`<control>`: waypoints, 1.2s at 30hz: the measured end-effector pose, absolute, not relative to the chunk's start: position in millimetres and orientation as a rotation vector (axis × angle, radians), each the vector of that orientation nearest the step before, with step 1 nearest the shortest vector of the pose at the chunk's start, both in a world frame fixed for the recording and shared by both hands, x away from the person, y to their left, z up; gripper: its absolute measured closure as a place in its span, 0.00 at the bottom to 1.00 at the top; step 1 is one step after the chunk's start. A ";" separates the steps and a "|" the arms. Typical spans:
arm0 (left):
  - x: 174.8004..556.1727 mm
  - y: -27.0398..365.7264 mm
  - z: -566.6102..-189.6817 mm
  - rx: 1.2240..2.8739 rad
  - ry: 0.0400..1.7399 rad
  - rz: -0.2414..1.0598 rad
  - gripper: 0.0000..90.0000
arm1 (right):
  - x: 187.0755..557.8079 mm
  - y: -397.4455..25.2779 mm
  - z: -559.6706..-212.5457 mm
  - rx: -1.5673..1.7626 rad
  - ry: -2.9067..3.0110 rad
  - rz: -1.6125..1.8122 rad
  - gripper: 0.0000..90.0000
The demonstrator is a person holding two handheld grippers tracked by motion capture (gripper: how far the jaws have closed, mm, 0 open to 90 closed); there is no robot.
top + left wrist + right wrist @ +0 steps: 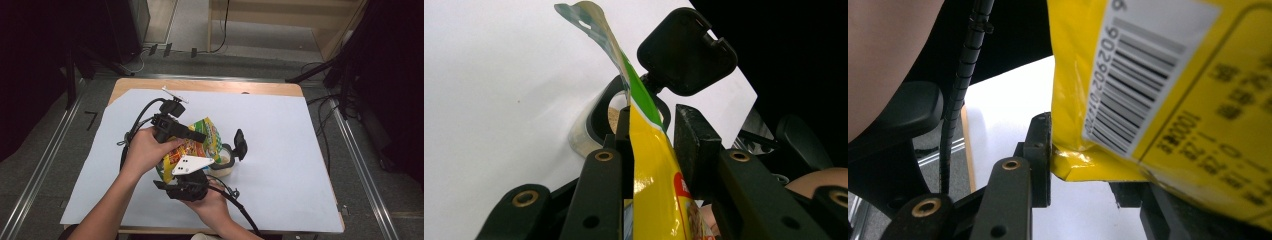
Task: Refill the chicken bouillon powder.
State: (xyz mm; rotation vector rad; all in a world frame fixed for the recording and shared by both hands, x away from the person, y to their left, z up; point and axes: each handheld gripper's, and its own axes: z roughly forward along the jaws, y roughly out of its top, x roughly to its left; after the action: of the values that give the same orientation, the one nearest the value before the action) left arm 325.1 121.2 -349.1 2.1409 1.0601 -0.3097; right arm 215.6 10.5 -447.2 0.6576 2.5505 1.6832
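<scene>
Two grippers hold one yellow-and-green snack bag (200,142) tilted above a small white cup (224,166) with a black flip lid (240,143), mid-surface on the white sheet (280,150). The left gripper (651,150) pinches the bag's upper edge; the right gripper (1083,167) clamps its bottom seam. My worry is a spill: tipped too steeply, or if the slick foil slips, contents could miss the narrow mouth. Hands and bag hide the bag's opening and most of the cup's inside.

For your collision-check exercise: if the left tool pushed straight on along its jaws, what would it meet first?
Probably the container with its open black flip lid, just beyond the yellow bag the left tool pinches; depth is uncertain.
</scene>
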 end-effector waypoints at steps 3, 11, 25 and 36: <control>325.4 119.8 -348.7 2.147 1.055 -0.310 0.82 | 215.0 9.6 -447.0 0.668 2.549 1.683 0.76; 324.6 116.4 -347.7 2.156 1.044 -0.309 0.82 | 214.4 8.1 -447.7 0.664 2.536 1.686 0.76; 323.0 113.3 -345.8 2.161 1.033 -0.299 0.81 | 214.1 6.9 -447.5 0.671 2.528 1.683 0.76; 321.7 111.9 -344.9 2.163 1.028 -0.298 0.81 | 214.2 6.8 -447.9 0.669 2.525 1.676 0.76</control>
State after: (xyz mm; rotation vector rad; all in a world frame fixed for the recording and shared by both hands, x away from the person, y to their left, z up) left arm 321.7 111.9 -344.9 2.1629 1.0277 -0.2980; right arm 214.2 6.8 -447.9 0.6691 2.5252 1.6757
